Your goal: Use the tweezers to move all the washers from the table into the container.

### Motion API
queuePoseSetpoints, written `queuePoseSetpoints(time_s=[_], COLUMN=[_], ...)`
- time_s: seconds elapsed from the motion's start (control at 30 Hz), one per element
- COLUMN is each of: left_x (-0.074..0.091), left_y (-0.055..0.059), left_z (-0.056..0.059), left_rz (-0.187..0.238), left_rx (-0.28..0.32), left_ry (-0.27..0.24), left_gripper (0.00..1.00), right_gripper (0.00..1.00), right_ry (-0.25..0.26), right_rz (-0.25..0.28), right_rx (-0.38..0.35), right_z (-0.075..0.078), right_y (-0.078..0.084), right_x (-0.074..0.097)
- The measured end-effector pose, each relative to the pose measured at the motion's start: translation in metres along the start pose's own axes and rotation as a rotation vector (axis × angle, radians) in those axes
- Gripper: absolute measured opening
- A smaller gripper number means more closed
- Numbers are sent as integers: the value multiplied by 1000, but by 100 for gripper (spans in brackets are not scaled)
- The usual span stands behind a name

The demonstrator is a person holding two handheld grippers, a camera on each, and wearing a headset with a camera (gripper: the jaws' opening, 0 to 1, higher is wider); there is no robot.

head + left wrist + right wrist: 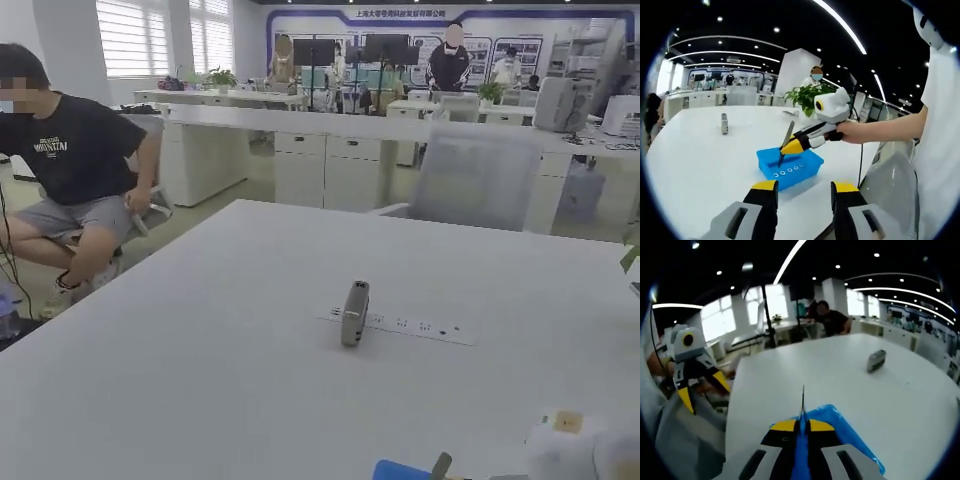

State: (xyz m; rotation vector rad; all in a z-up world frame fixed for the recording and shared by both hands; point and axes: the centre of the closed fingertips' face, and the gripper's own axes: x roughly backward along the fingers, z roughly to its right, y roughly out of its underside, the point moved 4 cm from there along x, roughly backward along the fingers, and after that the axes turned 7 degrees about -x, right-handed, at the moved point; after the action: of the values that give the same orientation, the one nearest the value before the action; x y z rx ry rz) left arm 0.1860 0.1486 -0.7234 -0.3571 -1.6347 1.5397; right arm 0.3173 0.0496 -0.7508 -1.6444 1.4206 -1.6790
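Grey metal tweezers (787,139) stand steeply over a shallow blue plastic tray (810,159), long axis near upright, tips down inside it just beside one row of small pale ring washers (789,171), at least five by count, all in the tray. The right gripper (791,147) is clamped tight on the tweezers' upper end. The left gripper (802,187) holds nothing, jaws parted wide, aimed at the tray. On the white table (700,160), one grey oblong device (724,123) lies well apart.
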Motion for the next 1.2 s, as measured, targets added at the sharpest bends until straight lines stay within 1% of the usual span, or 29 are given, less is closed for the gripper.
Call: queuePoseSetpoints(time_s=[0.07, 0.1, 0.13, 0.2, 0.27, 0.3, 0.33, 0.4, 0.43, 0.5, 0.57, 0.67, 0.7, 0.73, 0.77, 0.83, 0.9, 0.93, 0.97, 1.0, 1.03, 1.1, 1.2], left_x=[-2, -3, -4, -6, -9, -10, -10, -13, -14, -16, -18, -21, -22, -24, -25, -29, -33, -35, -36, -38, -39, -43, -48], left_y=[-2, -5, -8, -13, -17, -19, -21, -25, -27, -31, -33, -37, -37, -37, -37, -34, -31, -28, -27, -26, -22, -20, -22], left_z=[1, 2, 6, 9, 12, 13, 13, 15, 17, 19, 21, 26, 29, 31, 33, 40, 45, 50, 52, 54, 57, 60, 64], left_rz=[-25, -19, -17, -17, -12, -10, -8, -2, -3, 3, 5, 11, 3, -3, -9, -36, -58, -82, -93, -103, -136, -163, -169], left_rx=[-34, -34, -23, 6, 20, 25, 26, 27, 24, 9, 4, -9, -18, -27, -40, -67, -104, -126, -144, -176, -213, -261, -259], left_ry=[20, 31, 64, 107, 139, 152, 161, 181, 193, 209, 226, 257, 281, 289, 296, 336, 358, 380, 389, 395, 406, 414, 424], left_gripper=[34, 32, 31, 29, 26, 25, 23, 23, 23, 22, 22, 20, 20, 20, 20, 19, 17, 16, 15, 12, 9, 4, 2], right_gripper=[3, 3, 3, 3, 3, 3, 3, 3, 3, 3, 3, 3, 3, 3, 3, 3, 3, 3, 3, 3, 3, 3, 3], right_ry=[-13, -19, -30, -50, -72, -81, -90, -117, -137, -150, -164, -204, -207, -216, -223, -244, -259, -265, -271, -275, -281, -289, -291], right_rz=[1, 0, -7, -15, -26, -34, -41, -59, -75, -99, -136, -186, -193, -215, -226, -258, -292, -305, -318, -326, -336, -351, -362], right_rx=[23, 36, 49, 78, 96, 106, 113, 119, 127, 145, 176, 225, 233, 258, 268, 304, 350, 368, 385, 392, 408, 424, 439], right_z=[-10, -12, -16, -29, -32, -41, -45, -47, -53, -58, -63, -75, -75, -77, -81, -87, -92, -94, -96, -97, -100, -103, -103], right_y=[-3, -3, -3, -3, 1, 1, 2, 11, 15, 22, 31, 45, 47, 52, 54, 61, 67, 69, 72, 74, 75, 78, 81], right_x=[10, 13, 18, 27, 31, 36, 39, 42, 44, 46, 47, 50, 49, 49, 49, 49, 49, 48, 47, 47, 47, 46, 45])
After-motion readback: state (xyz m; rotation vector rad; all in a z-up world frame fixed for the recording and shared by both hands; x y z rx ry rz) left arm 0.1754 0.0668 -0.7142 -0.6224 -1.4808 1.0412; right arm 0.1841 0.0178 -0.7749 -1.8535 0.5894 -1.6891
